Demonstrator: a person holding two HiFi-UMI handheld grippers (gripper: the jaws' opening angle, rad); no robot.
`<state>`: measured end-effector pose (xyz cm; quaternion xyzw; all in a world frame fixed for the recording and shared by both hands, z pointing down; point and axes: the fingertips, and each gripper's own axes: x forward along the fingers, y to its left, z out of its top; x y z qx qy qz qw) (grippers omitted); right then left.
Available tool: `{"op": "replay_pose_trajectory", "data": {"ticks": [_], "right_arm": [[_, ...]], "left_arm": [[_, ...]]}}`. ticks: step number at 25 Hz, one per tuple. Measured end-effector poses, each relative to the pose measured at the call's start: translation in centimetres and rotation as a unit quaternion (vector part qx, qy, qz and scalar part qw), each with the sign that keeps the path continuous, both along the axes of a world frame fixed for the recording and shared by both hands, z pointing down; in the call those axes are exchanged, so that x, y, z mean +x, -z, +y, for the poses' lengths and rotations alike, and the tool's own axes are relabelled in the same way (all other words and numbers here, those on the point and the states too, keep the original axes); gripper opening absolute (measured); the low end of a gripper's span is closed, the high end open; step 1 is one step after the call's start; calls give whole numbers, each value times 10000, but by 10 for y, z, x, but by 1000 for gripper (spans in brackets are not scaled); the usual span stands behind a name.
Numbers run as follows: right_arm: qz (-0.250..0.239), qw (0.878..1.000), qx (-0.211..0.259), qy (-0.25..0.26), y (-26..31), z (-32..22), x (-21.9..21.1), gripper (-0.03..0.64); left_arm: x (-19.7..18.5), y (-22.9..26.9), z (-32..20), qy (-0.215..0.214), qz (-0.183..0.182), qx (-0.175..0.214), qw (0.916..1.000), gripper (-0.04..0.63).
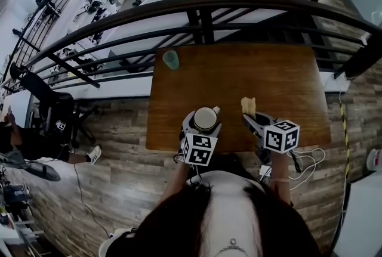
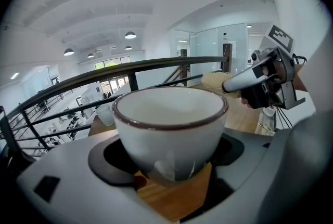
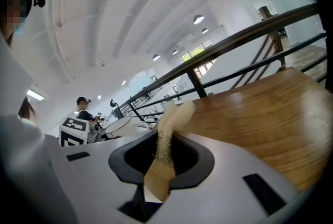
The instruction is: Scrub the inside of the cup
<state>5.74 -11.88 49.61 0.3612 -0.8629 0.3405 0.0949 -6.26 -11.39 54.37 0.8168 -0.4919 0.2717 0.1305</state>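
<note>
Scrubbing had not begun; the approach step was in hand. The left gripper point(image 1: 203, 126) was clamped on the glossy white cup point(image 2: 169, 124), round and brown-rimmed, at the near edge of the wooden desk point(image 1: 268, 77). The right gripper point(image 1: 253, 120) pinched a coarse, fibrous tan scrubber point(image 3: 169, 129) beside the cup. The next move called for lowering the scrubber into the cup's mouth.

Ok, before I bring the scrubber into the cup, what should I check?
1. Left gripper clamped on cup: ok, jaws on its lower body.
2. Right gripper pinching scrub pad: ok, pad sticks out ahead.
3. Cup mouth up, unblocked: ok.
4. Pad inside cup: not ok, it sits apart, right of the cup.
5. Green glass out of the way: ok, at the table far corner.
6. Cup resting on table: cannot tell.
</note>
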Motion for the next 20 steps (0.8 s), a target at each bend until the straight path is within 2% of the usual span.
{"op": "replay_pose_trajectory", "data": {"ticks": [14,20], "right_arm": [[11,10000,-5,22,2,8,5,84],[33,10000,-28,51,0,9,-4,84]], "left_arm": [[18,4,2,-177,30,20,9998,407],[9,1,5,-155,67,-30,9999,407]]}}
